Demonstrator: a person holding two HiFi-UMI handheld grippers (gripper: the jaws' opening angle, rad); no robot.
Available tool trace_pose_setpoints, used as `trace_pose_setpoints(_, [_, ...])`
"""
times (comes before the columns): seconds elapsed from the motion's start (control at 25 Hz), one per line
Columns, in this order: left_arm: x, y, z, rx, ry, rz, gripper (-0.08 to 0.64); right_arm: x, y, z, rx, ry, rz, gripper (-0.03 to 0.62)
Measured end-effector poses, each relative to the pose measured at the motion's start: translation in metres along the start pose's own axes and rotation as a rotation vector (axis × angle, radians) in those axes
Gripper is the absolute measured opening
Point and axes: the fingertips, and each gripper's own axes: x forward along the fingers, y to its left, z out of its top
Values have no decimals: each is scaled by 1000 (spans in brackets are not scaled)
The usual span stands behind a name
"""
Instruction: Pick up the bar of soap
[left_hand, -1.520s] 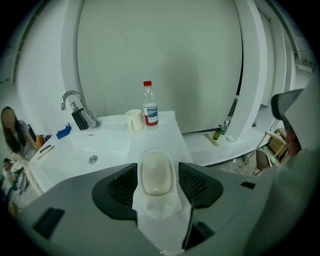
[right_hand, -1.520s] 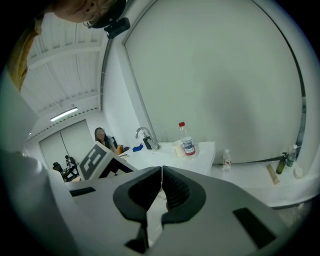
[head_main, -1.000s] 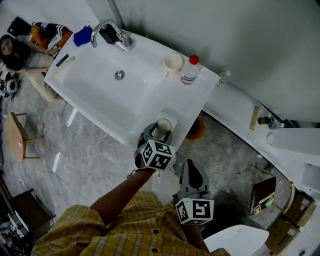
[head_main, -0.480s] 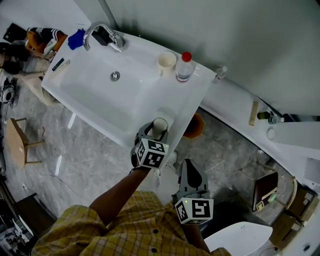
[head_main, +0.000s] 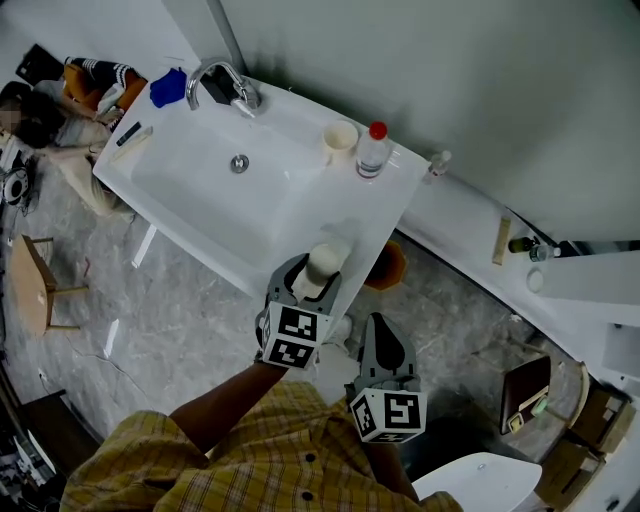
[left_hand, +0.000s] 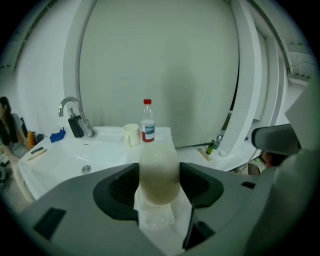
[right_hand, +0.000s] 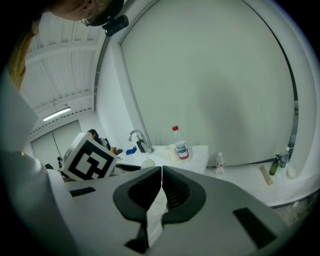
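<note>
The cream, oval bar of soap (head_main: 322, 264) stands upright between the jaws of my left gripper (head_main: 318, 272), which is shut on it at the front right corner of the white washbasin (head_main: 200, 190). In the left gripper view the soap (left_hand: 159, 170) is pinched on both sides, a little above a clear soap dish (left_hand: 156, 219). My right gripper (head_main: 386, 346) hangs below the basin's edge, over the floor. Its jaws are shut with nothing between them (right_hand: 161, 176).
A chrome tap (head_main: 225, 80) and a blue cloth (head_main: 168, 86) are at the basin's back left. A cream cup (head_main: 340, 137) and a red-capped bottle (head_main: 373, 150) stand at the back right. A small bottle (head_main: 436, 163) sits on the white ledge. An orange bin (head_main: 390, 262) is on the floor.
My left gripper has drawn back toward me with the soap in it, and the soap now sits off the dish. The right gripper has hardly moved.
</note>
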Motion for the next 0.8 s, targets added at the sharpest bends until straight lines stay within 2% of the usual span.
trace_pose_setpoints(0.2, [-59, 6, 55, -13, -148, 20, 255, -4, 14, 28, -30, -57, 16, 21])
trace_pose_setpoints(0.32, [-90, 6, 78, -25, -220, 4, 255, -7, 26, 51, -53, -108, 25, 21])
trace_pose_setpoints(0.44, [-118, 8, 95, -47, -285, 2, 255, -7, 40, 75, -87, -156, 36, 22])
trace_pose_setpoints(0.6, [-141, 10, 104, -30, -397, 32, 255, -3, 49, 92, -133, -196, 32, 22])
trace_pose_setpoints(0.8, [-144, 15, 118, 2, -467, 47, 255, 3, 53, 105, -164, -219, 26, 22])
